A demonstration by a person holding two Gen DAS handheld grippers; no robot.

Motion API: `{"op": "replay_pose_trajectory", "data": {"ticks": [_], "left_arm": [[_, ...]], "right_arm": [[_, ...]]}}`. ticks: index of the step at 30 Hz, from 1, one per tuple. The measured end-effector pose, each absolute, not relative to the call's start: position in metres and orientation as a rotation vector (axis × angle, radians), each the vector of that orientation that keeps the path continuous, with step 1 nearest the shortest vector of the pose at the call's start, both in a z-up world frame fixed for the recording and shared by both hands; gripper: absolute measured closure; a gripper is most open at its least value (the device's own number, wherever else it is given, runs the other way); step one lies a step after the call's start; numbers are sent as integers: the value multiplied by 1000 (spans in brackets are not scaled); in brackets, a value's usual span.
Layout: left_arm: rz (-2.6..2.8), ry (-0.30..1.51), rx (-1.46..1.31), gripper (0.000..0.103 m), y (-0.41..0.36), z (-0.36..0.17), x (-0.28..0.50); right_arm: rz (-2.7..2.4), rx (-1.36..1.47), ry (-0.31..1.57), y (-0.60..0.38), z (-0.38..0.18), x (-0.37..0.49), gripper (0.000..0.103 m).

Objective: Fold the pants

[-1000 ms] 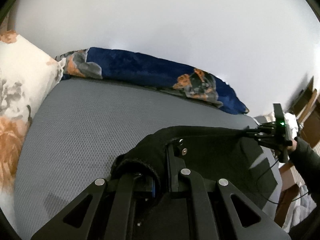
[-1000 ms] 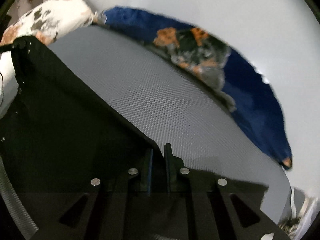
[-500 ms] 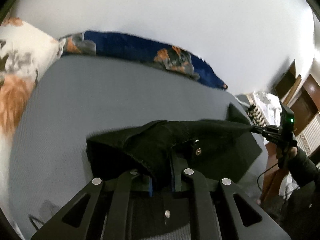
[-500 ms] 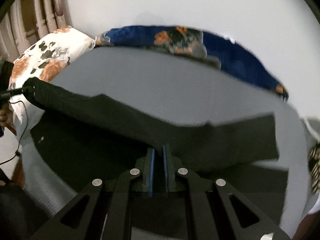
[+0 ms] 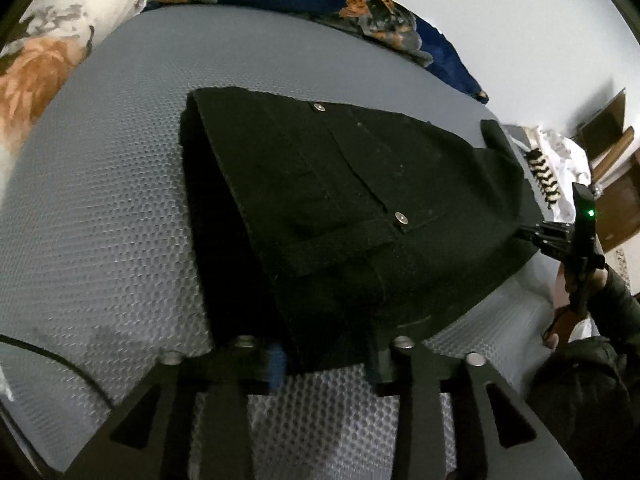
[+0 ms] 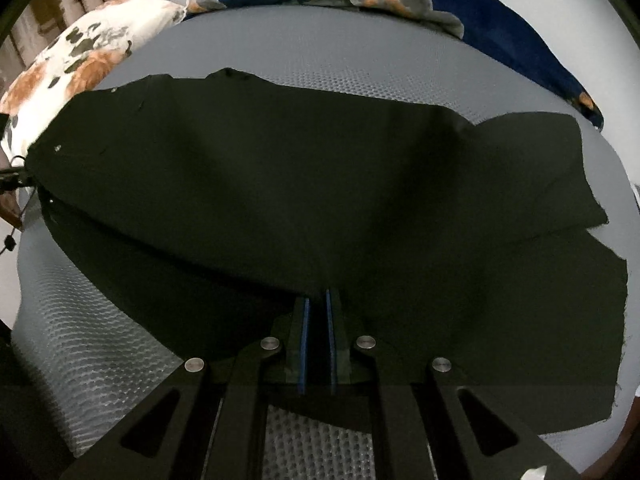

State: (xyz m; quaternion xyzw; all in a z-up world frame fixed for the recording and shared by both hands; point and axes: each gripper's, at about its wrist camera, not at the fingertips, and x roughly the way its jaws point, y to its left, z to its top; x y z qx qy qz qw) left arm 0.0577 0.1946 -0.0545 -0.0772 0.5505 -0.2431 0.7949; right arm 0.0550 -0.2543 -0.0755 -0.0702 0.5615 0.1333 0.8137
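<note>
The black pants [image 5: 340,200] lie folded lengthwise on the grey mesh mattress [image 5: 100,200], waistband and two metal buttons toward my left gripper [image 5: 326,368]. Its jaws are opening. The waistband edge lies between the fingers without being pressed. In the right wrist view the pants [image 6: 280,168] spread wide, one leg laid over the other. My right gripper [image 6: 316,304] is shut on a fold of the fabric at its near edge. The right gripper [image 5: 560,236] also shows at the far side of the left wrist view, clamped on the pants' edge, held by a hand in a dark sleeve [image 5: 616,304].
A floral pillow [image 5: 36,64] lies at the left end of the mattress and a blue patterned blanket [image 5: 360,4] runs along the white wall behind. Wooden furniture [image 5: 612,160] stands beyond the right end. A thin cable [image 5: 60,360] trails at lower left.
Both grippers came down and forward, and the pants went from hanging stretched between them to lying on the mattress. The left jaws have parted from the waistband; the right stays clamped.
</note>
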Motion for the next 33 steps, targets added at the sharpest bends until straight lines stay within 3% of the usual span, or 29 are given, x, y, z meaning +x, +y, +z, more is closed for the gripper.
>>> {"op": "replay_pose_trajectory", "data": {"ticks": [2, 7, 13, 25, 26, 28, 29, 33], "left_arm": [[-475, 1194, -130, 41, 196, -49, 58], [-413, 1214, -134, 40, 209, -37, 49], [-372, 1219, -441, 40, 234, -16, 36], [-306, 1271, -944, 41, 213, -62, 48], [-292, 1271, -974, 43, 214, -66, 51], [-267, 1239, -974, 63, 215, -66, 53], [-257, 1228, -936, 78, 213, -64, 55], [-278, 1170, -831, 86, 216, -43, 63]], "right_arm": [[286, -161, 1197, -253, -75, 55, 97], [289, -158, 1194, -254, -74, 56, 96], [298, -150, 1179, -259, -73, 59, 96], [303, -155, 1166, -266, -70, 59, 96], [299, -154, 1164, -266, -69, 58, 96], [287, -150, 1154, -264, -66, 56, 97], [284, -142, 1152, -264, -64, 56, 97], [277, -131, 1126, -262, -42, 50, 98]]}}
